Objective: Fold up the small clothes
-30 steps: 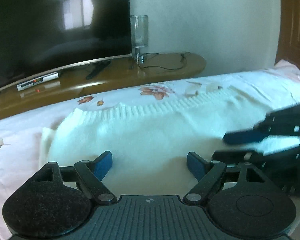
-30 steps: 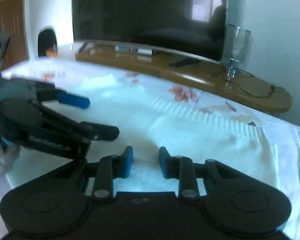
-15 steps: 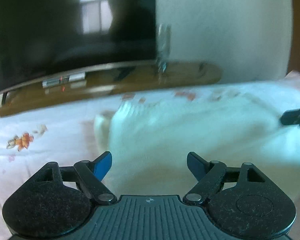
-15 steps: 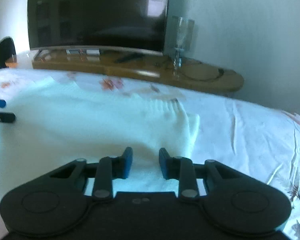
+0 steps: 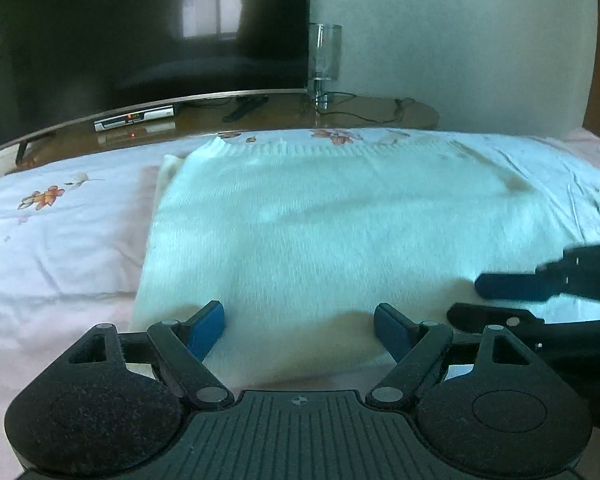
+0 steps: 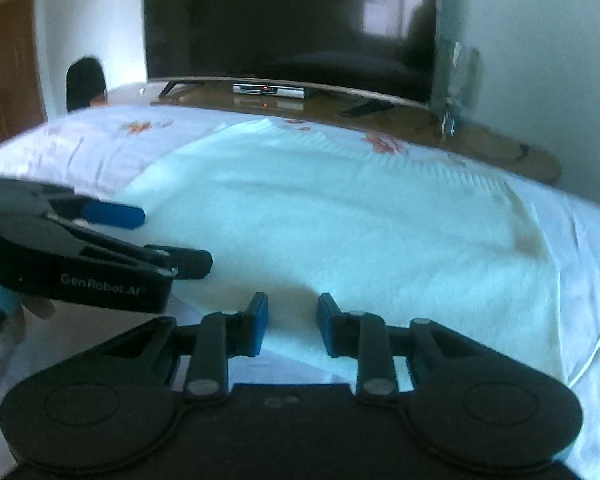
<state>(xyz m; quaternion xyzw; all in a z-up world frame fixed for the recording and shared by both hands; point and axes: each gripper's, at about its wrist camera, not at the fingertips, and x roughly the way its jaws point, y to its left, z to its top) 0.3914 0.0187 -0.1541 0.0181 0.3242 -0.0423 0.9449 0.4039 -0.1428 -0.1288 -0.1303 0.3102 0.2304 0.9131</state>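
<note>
A white knitted sweater (image 5: 340, 232) lies folded flat on the flowered bed sheet (image 5: 60, 248), its ribbed hem toward the TV; it also shows in the right wrist view (image 6: 340, 232). My left gripper (image 5: 299, 330) is open wide at the sweater's near edge, nothing between its blue pads. My right gripper (image 6: 293, 326) is open with a narrower gap, at the same near edge, and holds nothing. Each gripper shows in the other's view: the right one (image 5: 500, 300) at right, the left one (image 6: 160, 236) at left.
Beyond the bed stands a wooden TV bench (image 5: 260, 116) with a large dark TV (image 5: 140, 40), a set-top box (image 5: 134, 118), a remote (image 5: 246, 108) and a glass lamp (image 5: 324, 60) with cables. A wooden door (image 6: 8, 64) is at far left.
Both grippers have swung apart and come back beside each other at the sweater's near edge. Both stayed open and empty. The sweater has not visibly shifted.
</note>
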